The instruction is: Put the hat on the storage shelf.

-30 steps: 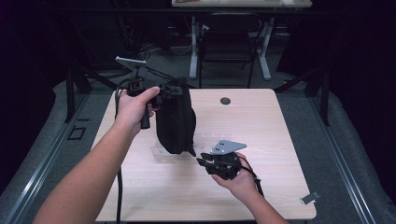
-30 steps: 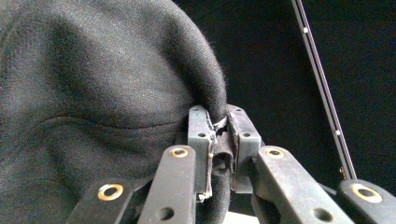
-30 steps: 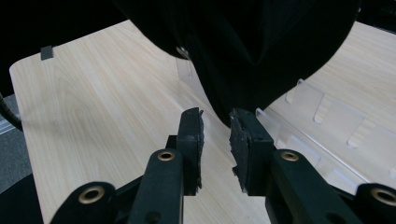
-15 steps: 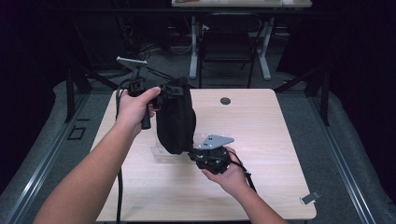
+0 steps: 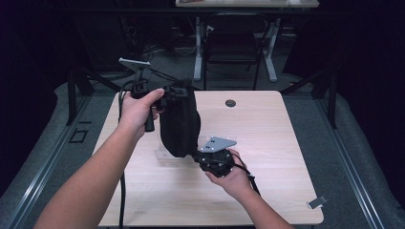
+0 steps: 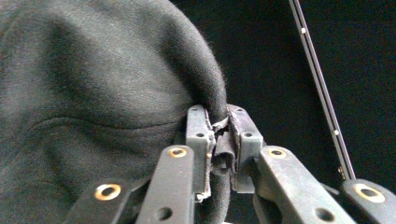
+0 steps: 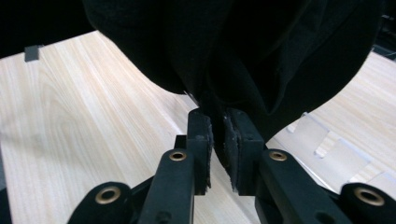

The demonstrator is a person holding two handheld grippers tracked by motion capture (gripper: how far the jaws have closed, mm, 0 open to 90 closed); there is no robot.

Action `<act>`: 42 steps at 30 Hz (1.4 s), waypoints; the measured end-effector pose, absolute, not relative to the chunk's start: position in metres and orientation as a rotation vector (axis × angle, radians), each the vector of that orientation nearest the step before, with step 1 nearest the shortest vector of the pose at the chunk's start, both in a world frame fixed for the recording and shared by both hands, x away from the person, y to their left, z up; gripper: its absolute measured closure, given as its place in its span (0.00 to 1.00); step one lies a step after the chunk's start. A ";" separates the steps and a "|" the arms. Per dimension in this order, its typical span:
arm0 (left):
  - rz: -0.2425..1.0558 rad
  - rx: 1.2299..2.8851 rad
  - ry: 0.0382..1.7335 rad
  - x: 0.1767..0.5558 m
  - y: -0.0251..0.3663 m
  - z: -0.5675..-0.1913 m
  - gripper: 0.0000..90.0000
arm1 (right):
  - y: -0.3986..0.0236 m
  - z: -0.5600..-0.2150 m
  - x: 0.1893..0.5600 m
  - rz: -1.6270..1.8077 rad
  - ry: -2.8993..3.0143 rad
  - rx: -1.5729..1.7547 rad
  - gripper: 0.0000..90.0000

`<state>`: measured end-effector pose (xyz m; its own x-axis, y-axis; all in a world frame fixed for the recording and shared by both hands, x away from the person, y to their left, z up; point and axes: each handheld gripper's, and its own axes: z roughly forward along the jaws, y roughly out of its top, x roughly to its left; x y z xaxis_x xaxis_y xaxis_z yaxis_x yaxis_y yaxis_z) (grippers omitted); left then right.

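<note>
My tabletop (image 5: 267, 138) is pale wood-grain laminate with rounded corners, standing on grey carpet in a dark room; a desk and a chair stand beyond its far edge. A small round dark cap (image 5: 230, 103) sits near the far edge, a grey clip (image 5: 317, 202) by the near right corner, and a clear plastic piece (image 5: 165, 154) lies under the cloth. My left hand-held gripper (image 6: 218, 140) pinches the top hem of a soft, fuzzy black cloth (image 5: 179, 121), holding it up over the left-centre of the tabletop. My right hand-held gripper (image 7: 218, 135) has just been closing and now nips the cloth's lower edge.
</note>
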<state>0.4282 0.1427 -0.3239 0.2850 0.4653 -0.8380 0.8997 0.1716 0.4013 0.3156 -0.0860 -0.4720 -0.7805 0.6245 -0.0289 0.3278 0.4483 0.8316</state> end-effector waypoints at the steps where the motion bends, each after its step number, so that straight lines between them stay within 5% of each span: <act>1: -0.500 1.459 1.340 0.428 0.143 -0.324 0.88 | -0.086 -0.472 0.315 1.253 2.365 0.812 0.90; 12: -0.466 1.437 1.292 0.422 0.147 -0.319 0.62 | -0.090 -0.474 0.313 1.227 2.359 0.802 0.92; 31: -0.353 1.513 1.363 0.413 0.180 -0.339 0.60 | -0.118 -0.495 0.319 1.268 2.356 0.981 0.93; 42: -0.293 1.555 1.421 0.411 0.199 -0.358 0.57 | -0.123 -0.495 0.316 1.259 2.376 0.990 0.85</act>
